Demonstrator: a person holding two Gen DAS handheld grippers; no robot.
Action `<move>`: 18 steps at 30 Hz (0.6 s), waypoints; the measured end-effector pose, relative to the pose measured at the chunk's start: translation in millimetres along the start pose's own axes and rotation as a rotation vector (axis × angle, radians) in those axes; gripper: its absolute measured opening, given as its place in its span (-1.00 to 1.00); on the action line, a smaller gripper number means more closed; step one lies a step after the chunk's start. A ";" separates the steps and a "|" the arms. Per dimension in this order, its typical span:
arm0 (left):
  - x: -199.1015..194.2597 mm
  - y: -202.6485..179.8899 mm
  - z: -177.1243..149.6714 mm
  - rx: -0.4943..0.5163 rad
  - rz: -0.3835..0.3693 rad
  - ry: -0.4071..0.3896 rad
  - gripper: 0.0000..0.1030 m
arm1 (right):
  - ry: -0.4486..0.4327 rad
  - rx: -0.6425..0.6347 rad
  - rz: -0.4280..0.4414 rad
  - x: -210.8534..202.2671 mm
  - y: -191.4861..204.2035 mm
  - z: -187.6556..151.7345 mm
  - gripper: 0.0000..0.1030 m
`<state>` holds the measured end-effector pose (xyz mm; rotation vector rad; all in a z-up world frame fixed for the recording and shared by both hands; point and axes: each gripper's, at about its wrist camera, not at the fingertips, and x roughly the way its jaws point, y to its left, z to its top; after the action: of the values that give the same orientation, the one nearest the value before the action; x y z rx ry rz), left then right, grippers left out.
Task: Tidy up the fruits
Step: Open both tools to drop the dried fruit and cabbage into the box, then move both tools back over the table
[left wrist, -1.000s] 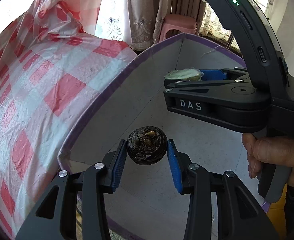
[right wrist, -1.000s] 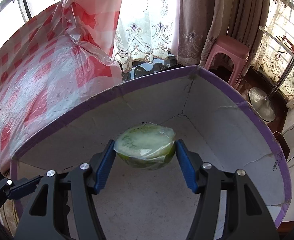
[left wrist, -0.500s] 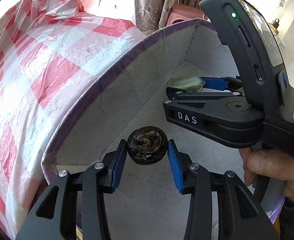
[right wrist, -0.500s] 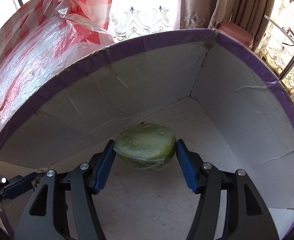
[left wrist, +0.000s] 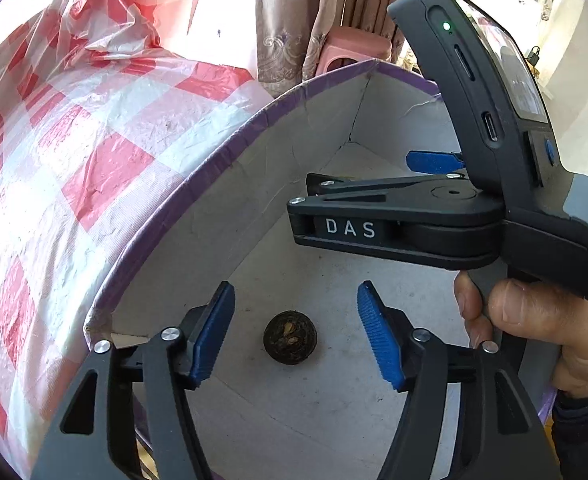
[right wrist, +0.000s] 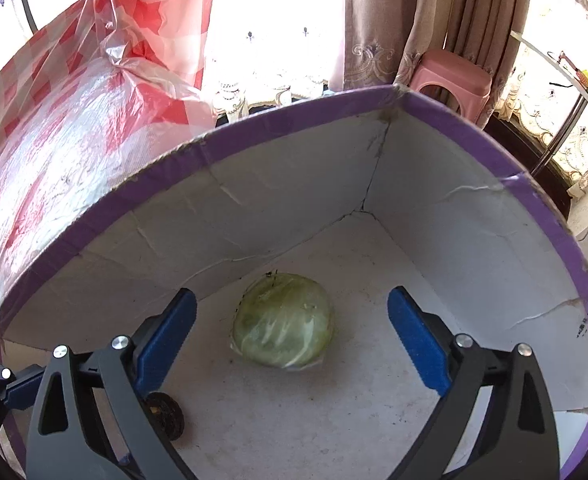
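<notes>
A small dark, shrivelled round fruit (left wrist: 290, 337) lies on the floor of a white cardboard box with a purple rim (left wrist: 221, 152). My left gripper (left wrist: 296, 332) hangs above it, its jaws opening, and the blue pads do not touch the fruit. In the right wrist view a plastic-wrapped green cabbage (right wrist: 282, 320) rests on the floor of the box (right wrist: 294, 108). My right gripper (right wrist: 291, 336) is over it, jaws opening wide, with the pads clear of the cabbage. The dark fruit (right wrist: 165, 412) shows at lower left, partly hidden by a finger.
A red and white checked plastic cloth (left wrist: 53, 160) covers the table left of the box. A pink stool (right wrist: 450, 76) and curtains stand behind it. A hand (left wrist: 542, 332) holds the right gripper's body (left wrist: 434, 216), which blocks the box's right side in the left wrist view.
Both grippers have let go. The dark fruit dropped from the left pads to the box floor, and the cabbage went from the right pads to the floor. Both pairs of jaws spread apart.
</notes>
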<state>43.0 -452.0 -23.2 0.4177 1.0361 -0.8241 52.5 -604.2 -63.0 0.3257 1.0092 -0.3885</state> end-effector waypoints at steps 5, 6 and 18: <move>-27.6 -1.0 -2.3 -0.011 0.062 -0.132 0.74 | -0.122 0.045 -0.026 -35.0 -10.3 5.3 0.96; -34.2 1.0 -3.3 -0.020 0.064 -0.165 0.74 | -0.149 0.055 -0.035 -44.1 -11.9 6.0 0.96; -115.8 30.7 -25.2 -0.081 0.066 -0.463 0.75 | -0.382 0.120 0.024 -148.3 -9.2 -13.0 0.96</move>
<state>22.1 -369.5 64.9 0.1764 0.6188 -0.7701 -31.9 -582.3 58.1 0.3555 0.6086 -0.4702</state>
